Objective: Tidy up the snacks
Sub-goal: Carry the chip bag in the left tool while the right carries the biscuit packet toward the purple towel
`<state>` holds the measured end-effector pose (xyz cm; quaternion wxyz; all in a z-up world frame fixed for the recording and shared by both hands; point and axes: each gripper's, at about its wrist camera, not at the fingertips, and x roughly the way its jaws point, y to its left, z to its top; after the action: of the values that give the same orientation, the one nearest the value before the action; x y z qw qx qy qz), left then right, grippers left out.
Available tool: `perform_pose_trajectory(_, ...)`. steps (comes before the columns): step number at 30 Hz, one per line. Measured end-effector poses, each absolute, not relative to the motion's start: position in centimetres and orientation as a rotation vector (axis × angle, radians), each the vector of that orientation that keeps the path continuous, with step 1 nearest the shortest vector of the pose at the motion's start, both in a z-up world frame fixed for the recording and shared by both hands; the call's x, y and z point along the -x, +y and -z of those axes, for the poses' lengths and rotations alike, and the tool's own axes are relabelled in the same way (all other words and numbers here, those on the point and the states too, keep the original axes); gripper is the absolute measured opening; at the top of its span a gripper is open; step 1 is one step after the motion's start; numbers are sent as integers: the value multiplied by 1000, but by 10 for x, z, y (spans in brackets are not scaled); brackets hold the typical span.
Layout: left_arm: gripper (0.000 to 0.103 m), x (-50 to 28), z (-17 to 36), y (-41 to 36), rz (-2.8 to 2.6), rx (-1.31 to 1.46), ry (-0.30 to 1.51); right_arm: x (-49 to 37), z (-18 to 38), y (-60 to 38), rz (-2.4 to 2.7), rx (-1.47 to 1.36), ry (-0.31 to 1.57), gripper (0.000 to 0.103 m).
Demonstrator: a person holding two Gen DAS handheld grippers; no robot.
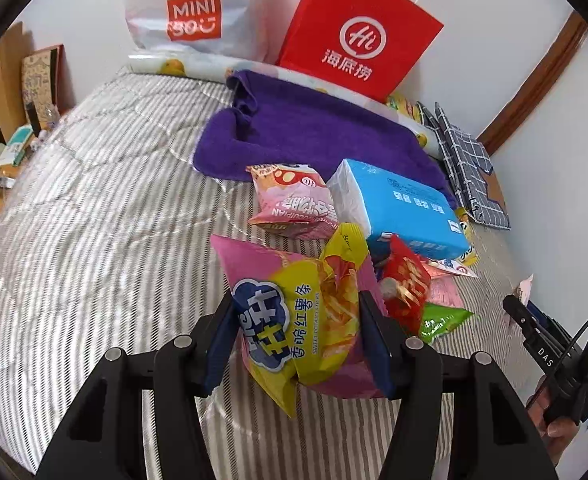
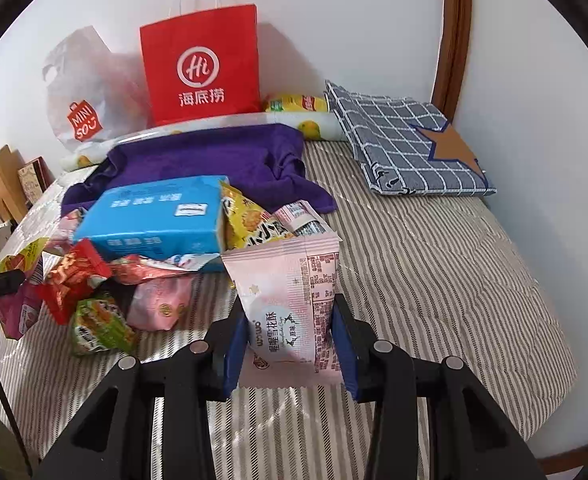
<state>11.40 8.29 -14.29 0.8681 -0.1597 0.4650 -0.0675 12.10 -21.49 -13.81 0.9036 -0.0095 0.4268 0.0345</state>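
Left gripper (image 1: 294, 344): closed on the pink-and-yellow sweet potato sticks bag (image 1: 294, 320); both blue pads (image 1: 219, 344) press its sides, and the bag hangs clear of the bedding.
Right gripper (image 2: 289, 344): clamped on a pale pink snack packet (image 2: 294, 300); the packet stands upright between the pads and its top rises above the fingertips.
Snack pile: just ahead of both tools; beyond and right of the left gripper, ahead and left of the right one.
Red packet (image 1: 406, 284): just right of the held sweet potato bag, tilted, on top of the pile.
Green packet (image 1: 442, 320): beside the red one, lower, lying on the quilt.
Pink chip bag (image 1: 289, 200): straight ahead of the left gripper, past the held bag.
Blue tissue pack (image 2: 153, 220): ahead and left of the right gripper, resting over other packets; a yellow biscuit bag (image 2: 241, 220) leans on its right end.
Purple towel (image 1: 314, 132): behind the pile, spread flat.
Striped quilt (image 2: 434, 260): under everything; bare to the right of the right gripper.
Red paper bag (image 2: 201, 68): far end, upright against the wall.
White Miniso bag (image 1: 193, 12): left of the red bag, also at the wall.
Checked blue cushion (image 2: 406, 140): far right corner, well apart from the pile.
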Motion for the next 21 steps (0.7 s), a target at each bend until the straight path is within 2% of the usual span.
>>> perform_pose_trajectory(21,57,-57,91,56,203,353,879,-71,88,-208,-105,29,776,38)
